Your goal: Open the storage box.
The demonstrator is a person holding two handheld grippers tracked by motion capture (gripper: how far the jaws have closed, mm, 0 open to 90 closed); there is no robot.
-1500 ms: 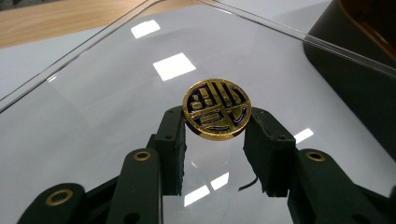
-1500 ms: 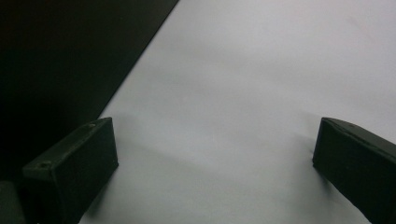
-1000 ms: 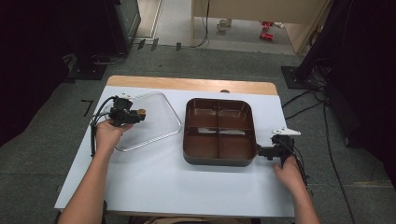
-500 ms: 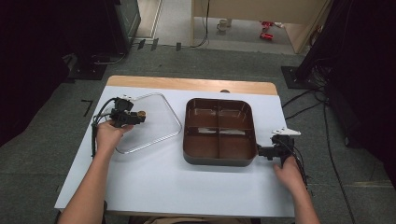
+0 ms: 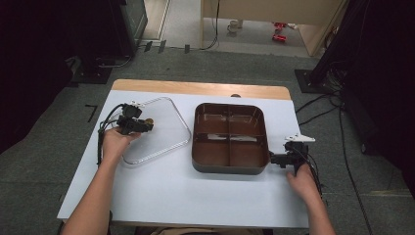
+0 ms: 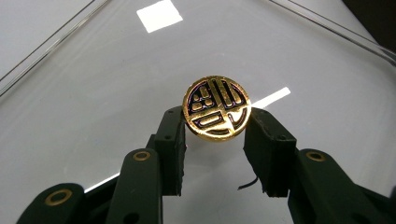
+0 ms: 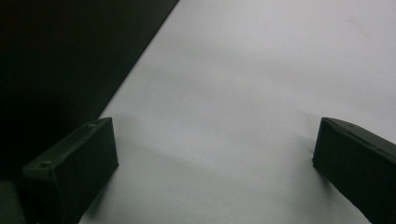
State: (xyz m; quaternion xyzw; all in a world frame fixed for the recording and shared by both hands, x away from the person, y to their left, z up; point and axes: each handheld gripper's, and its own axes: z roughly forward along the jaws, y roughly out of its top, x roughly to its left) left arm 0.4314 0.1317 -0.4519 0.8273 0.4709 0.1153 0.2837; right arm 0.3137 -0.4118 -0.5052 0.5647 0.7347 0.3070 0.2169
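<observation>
One clear lid [image 5: 161, 127], bearing one gold round knob [image 6: 216, 108]. One brown four-compartment tray [image 5: 230, 169]. Two grippers: left gripper [image 6: 216, 140], right gripper [image 5: 274, 159].

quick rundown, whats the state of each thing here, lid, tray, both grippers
clear plastic lid: off the tray, lying flat on the white table to its left
round gold knob on the lid: clamped by the left gripper
brown four-compartment tray: uncovered, empty
left gripper: shut on the knob
right gripper: jaws wide apart, holding nothing, at the tray's right edge
</observation>
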